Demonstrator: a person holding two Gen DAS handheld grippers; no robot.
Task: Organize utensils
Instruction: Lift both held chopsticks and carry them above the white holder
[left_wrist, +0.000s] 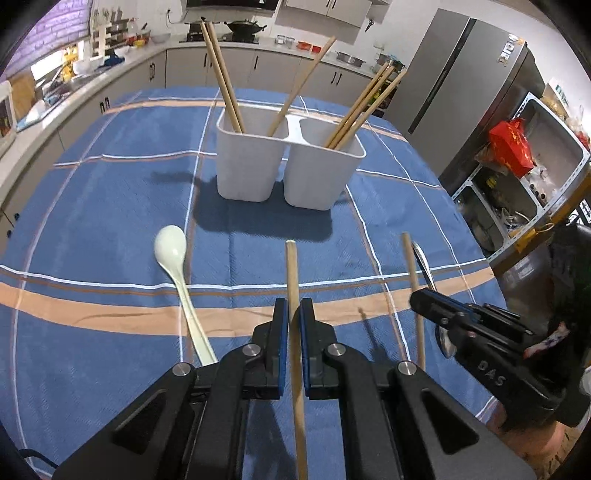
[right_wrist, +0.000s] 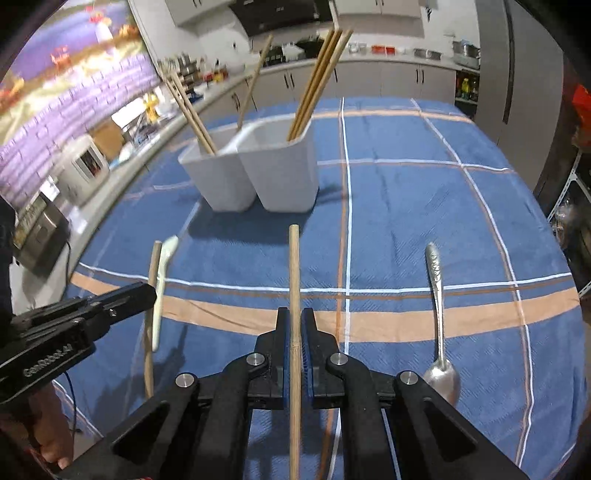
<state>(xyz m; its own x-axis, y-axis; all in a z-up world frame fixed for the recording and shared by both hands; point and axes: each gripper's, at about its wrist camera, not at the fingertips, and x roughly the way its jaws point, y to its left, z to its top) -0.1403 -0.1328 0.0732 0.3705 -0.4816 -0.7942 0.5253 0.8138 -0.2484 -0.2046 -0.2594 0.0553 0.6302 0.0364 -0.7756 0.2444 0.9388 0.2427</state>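
My left gripper (left_wrist: 293, 308) is shut on a wooden chopstick (left_wrist: 291, 269) that points toward a white two-compartment holder (left_wrist: 251, 162). Both compartments hold several upright chopsticks (left_wrist: 225, 77). My right gripper (right_wrist: 294, 317) is shut on another wooden chopstick (right_wrist: 294, 266), also above the cloth and aimed at the holder (right_wrist: 280, 173). A white spoon (left_wrist: 173, 254) lies on the cloth at the left of the left gripper. A metal spoon (right_wrist: 437, 306) lies at the right of the right gripper. Each gripper shows in the other's view, the right one (left_wrist: 415, 295) and the left one (right_wrist: 149, 291).
The table carries a blue cloth (left_wrist: 110, 192) with orange and white stripes. Kitchen counters (left_wrist: 74, 85) run along the left and back. A grey fridge (left_wrist: 461, 77) and a metal shelf rack (left_wrist: 524, 177) stand at the right.
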